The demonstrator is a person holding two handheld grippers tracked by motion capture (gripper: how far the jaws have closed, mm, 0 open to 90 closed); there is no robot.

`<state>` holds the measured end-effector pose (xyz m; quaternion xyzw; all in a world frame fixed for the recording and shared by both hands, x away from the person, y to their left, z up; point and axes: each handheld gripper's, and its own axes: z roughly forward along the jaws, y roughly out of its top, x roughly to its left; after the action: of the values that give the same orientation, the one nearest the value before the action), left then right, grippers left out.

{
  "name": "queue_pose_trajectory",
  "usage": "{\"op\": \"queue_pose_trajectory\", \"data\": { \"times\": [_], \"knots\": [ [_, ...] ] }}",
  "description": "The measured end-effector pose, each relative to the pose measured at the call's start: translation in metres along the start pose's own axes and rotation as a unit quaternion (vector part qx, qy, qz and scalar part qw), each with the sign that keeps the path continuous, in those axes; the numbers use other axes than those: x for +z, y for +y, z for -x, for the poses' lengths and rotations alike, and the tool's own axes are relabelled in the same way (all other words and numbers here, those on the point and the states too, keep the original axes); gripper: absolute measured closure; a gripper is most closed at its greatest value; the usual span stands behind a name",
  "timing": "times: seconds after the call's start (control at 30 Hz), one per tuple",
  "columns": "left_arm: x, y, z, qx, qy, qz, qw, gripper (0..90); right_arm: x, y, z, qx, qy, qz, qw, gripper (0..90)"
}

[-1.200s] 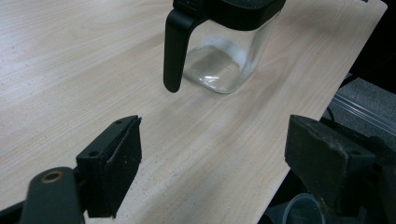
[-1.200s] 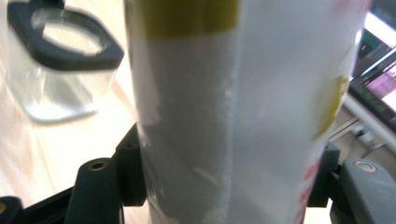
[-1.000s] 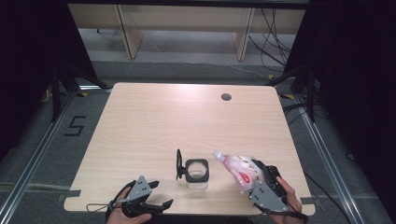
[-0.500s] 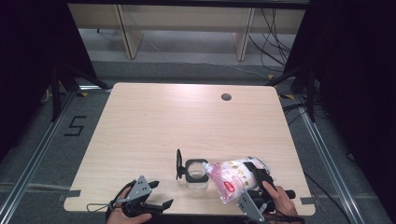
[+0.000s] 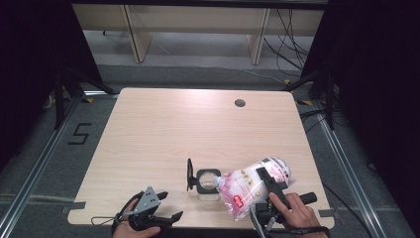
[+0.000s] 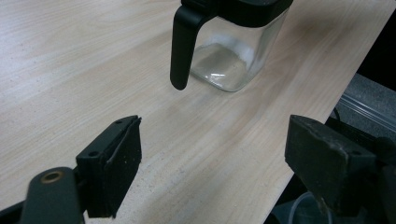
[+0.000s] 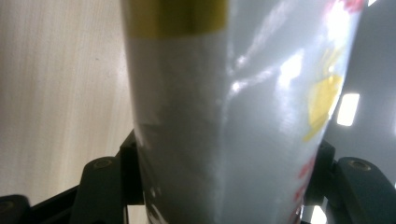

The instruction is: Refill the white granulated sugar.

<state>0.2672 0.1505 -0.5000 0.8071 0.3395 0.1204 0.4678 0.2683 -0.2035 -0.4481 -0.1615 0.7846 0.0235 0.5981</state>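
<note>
- The right tongs (image 5: 265,186), low and right of centre in the high view, pinch a plastic bag (image 5: 250,186) of white grains; in the right gripper view the bag (image 7: 233,112) fills the gap between the two black jaws, which have just been closing a little on it.
- The bag lies tilted, its lower left end just beside the open mouth of a small glass jar (image 5: 208,182) with a black rim. Whether that end is over the mouth or only beside it cannot be told.
- The left tongs (image 5: 166,218), at the bottom left of the high view, stand spread and empty above the tabletop (image 5: 163,134); the left gripper view looks between the jaws at the jar (image 6: 233,51) and its black hinged lid (image 6: 184,46), which hangs open.
- Judged from this, the lid is up and the bag is brought to the jar, but the jar looks empty: pouring is yet to come.
- The upright lid (image 5: 189,174) stands on the jar's left, away from the bag, so it does not bar the way.
- Elsewhere on the tabletop is a round cable hole (image 5: 240,103) toward the upper right, well apart.
</note>
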Motion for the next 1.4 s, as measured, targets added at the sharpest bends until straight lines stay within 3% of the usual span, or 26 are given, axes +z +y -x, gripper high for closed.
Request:
{"op": "queue_pose_trajectory", "data": {
  "times": [0.07,0.1,0.13,0.17,0.23,0.27,0.3,0.33,0.37,0.4,0.43,0.47,0.53,0.6,0.67,0.7,0.73,0.87,1.0,1.03,1.1,1.13,1.2,1.27,1.3,1.4],
  "knots": [
    [0.000,0.000,-0.001,0.007,0.000,-0.004,1.0000,18.2,-0.001,0.001,-0.004,0.020,0.007,-0.015,0.9997,39.0],
    [0.001,0.000,-0.001,0.011,0.002,-0.008,0.9999,18.2,0.002,0.001,-0.002,-0.004,-0.006,-0.004,1.0000,39.3],
    [0.002,-0.001,0.001,-0.010,0.001,-0.003,0.9999,18.2,0.002,0.004,-0.003,-0.015,-0.010,-0.010,0.9998,39.5],
    [0.002,-0.001,0.000,-0.001,0.002,-0.006,1.0000,18.2,0.001,0.006,-0.003,-0.023,-0.012,-0.019,0.9995,39.6],
    [0.002,-0.001,0.000,-0.004,0.005,-0.005,1.0000,18.3,0.002,0.006,-0.005,-0.010,-0.010,-0.012,0.9998,40.1],
    [0.001,-0.001,-0.001,0.004,0.009,-0.011,0.9999,18.3,0.004,0.007,-0.003,-0.020,-0.015,0.001,0.9997,40.4],
    [0.000,-0.001,-0.001,0.004,0.009,-0.010,0.9999,18.3,0.004,0.008,-0.002,-0.029,-0.009,-0.010,0.9995,40.6],
    [0.000,-0.001,0.000,-0.003,0.007,-0.007,0.9999,18.3,0.005,0.009,-0.004,-0.023,-0.015,-0.013,0.9995,40.8],
    [0.000,-0.001,-0.001,0.005,0.007,-0.008,0.9999,18.3,0.006,0.010,-0.003,-0.036,-0.019,-0.010,0.9991,40.9],
    [0.000,-0.001,-0.002,0.010,0.007,-0.008,0.9999,18.3,0.006,0.010,-0.005,-0.025,-0.016,-0.017,0.9994,41.0],
    [0.001,-0.001,0.000,-0.002,0.007,-0.008,0.9999,18.3,0.006,0.010,-0.003,-0.037,-0.017,-0.016,0.9990,41.1],
    [0.001,-0.001,0.000,0.001,0.005,-0.005,1.0000,18.3,0.007,0.011,-0.003,-0.036,-0.019,-0.014,0.9991,41.1],
    [0.001,-0.001,-0.001,0.010,0.005,-0.005,0.9999,18.3,0.007,0.013,0.000,-0.060,-0.022,-0.010,0.9979,41.3],
    [0.000,-0.001,-0.002,0.016,0.008,-0.010,0.9998,18.3,0.007,0.013,-0.002,-0.044,-0.018,-0.013,0.9988,41.5],
    [0.001,-0.002,0.000,-0.002,0.007,-0.005,1.0000,18.3,0.008,0.014,0.003,-0.072,-0.019,-0.007,0.9972,41.6],
    [0.000,-0.001,0.000,-0.004,0.009,-0.008,0.9999,18.4,0.007,0.013,-0.002,-0.042,-0.018,-0.018,0.9988,41.7],
    [0.000,-0.001,-0.001,0.001,0.009,-0.008,0.9999,18.3,0.008,0.013,0.002,-0.066,-0.021,-0.013,0.9975,41.8],
    [0.000,-0.001,0.000,0.002,0.006,-0.005,1.0000,18.4,0.008,0.013,0.009,-0.102,-0.014,-0.024,0.9944,42.1],
    [0.001,-0.001,0.001,-0.002,0.005,0.000,1.0000,18.4,0.007,0.013,0.011,-0.102,-0.013,-0.021,0.9945,42.4],
    [-0.001,-0.001,-0.001,0.009,0.011,-0.012,0.9998,18.4,0.007,0.013,0.011,-0.102,-0.012,-0.022,0.9944,42.4],
    [0.000,-0.001,0.000,-0.002,0.007,-0.002,1.0000,18.4,0.008,0.013,0.010,-0.109,-0.011,-0.023,0.9937,42.5],
    [0.000,-0.001,-0.001,0.002,0.009,-0.006,0.9999,18.4,0.008,0.013,0.010,-0.115,-0.010,-0.023,0.9931,42.5],
    [0.000,-0.001,0.000,0.000,0.006,-0.004,1.0000,18.4,0.006,0.011,0.007,-0.099,-0.008,-0.034,0.9945,42.7],
    [0.000,-0.001,0.000,-0.003,0.009,-0.005,0.9999,18.5,0.006,0.012,0.011,-0.119,-0.011,-0.032,0.9923,42.8],
    [0.000,-0.001,0.000,-0.008,0.009,-0.002,0.9999,18.4,0.005,0.010,0.010,-0.103,-0.012,-0.033,0.9940,42.8],
    [0.000,-0.001,-0.001,0.004,0.008,-0.002,1.0000,18.4,0.003,0.010,0.015,-0.116,-0.017,-0.030,0.9926,43.0]
  ]
}}
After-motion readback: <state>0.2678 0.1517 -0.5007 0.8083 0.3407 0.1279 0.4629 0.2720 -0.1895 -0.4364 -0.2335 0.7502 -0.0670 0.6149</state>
